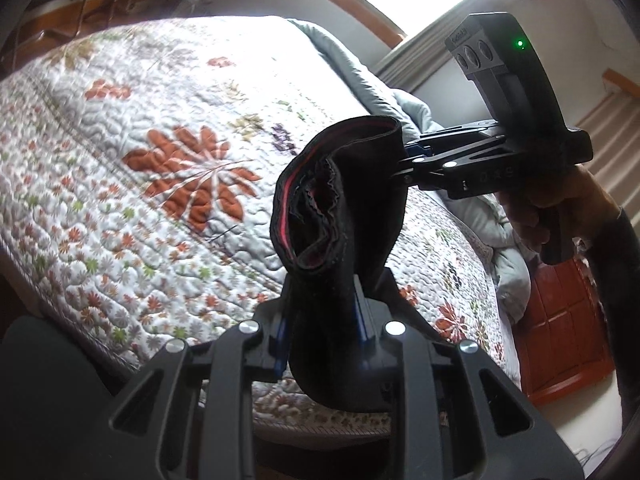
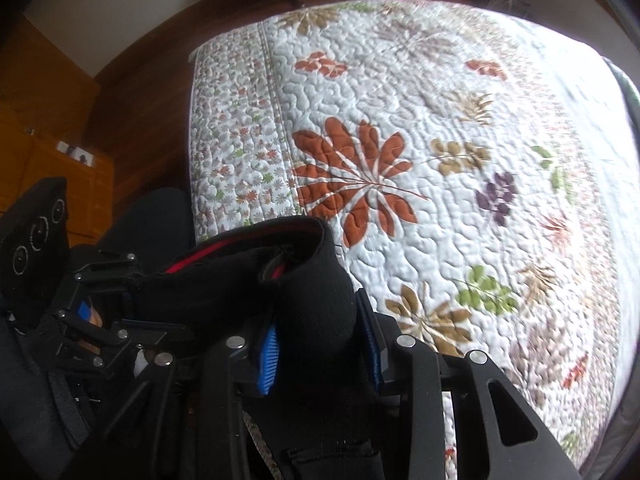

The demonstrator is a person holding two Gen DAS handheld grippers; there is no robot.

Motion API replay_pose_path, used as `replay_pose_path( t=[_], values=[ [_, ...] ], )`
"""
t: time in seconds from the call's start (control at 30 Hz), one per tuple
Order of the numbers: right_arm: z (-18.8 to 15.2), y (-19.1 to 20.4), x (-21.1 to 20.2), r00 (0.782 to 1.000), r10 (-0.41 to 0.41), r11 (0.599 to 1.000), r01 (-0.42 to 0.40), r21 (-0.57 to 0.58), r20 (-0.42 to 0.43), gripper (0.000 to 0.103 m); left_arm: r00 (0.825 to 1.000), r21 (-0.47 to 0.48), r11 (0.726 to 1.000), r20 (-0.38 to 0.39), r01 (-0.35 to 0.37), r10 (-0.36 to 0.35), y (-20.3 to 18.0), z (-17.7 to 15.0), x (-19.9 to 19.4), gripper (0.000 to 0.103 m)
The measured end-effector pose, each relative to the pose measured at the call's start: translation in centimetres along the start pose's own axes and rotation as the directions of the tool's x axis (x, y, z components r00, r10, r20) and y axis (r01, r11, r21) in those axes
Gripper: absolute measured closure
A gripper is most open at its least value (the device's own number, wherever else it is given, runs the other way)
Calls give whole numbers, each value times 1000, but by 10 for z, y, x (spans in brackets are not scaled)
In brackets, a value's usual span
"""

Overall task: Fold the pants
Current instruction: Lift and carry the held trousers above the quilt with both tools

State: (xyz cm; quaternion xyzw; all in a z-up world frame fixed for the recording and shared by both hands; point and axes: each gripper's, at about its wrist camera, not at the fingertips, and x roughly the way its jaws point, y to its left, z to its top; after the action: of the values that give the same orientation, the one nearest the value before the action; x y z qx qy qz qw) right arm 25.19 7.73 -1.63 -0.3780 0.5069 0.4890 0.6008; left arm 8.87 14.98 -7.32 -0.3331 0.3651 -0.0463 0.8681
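I hold black pants (image 1: 340, 216) in the air above a bed, both tongs clamped on the cloth. In the left wrist view my left gripper (image 1: 324, 320) pinches the fabric low down, while my right gripper (image 1: 404, 160) grips its far side; my right hand (image 1: 536, 216) on the handle, a window and a grey duvet (image 1: 360, 76) appear only here. The right wrist view shows my right gripper (image 2: 320, 340) closed on a bundled fold and my left gripper (image 2: 132, 292) biting the red-lined waistband, over the floral quilt (image 2: 440, 128). The rest of the pants hangs out of frame, so I cannot tell their length.
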Motion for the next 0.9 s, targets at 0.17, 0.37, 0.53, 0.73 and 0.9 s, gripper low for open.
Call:
replay_pose_path(
  t=[0.17, 0.37, 0.53, 0.73, 0.9],
  values=[
    [-19, 10, -29, 998, -60, 998, 60, 24, 34, 70, 1000, 58, 998, 12, 13, -14, -23, -1, -8, 79],
    [-44, 16, -59, 991, -118, 992, 113, 62, 70, 70, 999, 128, 991, 26, 27, -31, -51, -5, -15, 79],
    [-62, 19, -78, 982, -165, 983, 156, 101, 94, 71, 999, 176, 984, 31, 32, -38, -73, -7, -20, 79],
    [-84, 23, -94, 971, -207, 972, 190, 138, 117, 71, 998, 233, 972, 31, 37, -46, -97, -13, -23, 79],
    [-98, 26, -101, 965, -232, 964, 212, 160, 124, 71, 998, 257, 966, 30, 40, -50, -109, -17, -22, 78]
  ],
)
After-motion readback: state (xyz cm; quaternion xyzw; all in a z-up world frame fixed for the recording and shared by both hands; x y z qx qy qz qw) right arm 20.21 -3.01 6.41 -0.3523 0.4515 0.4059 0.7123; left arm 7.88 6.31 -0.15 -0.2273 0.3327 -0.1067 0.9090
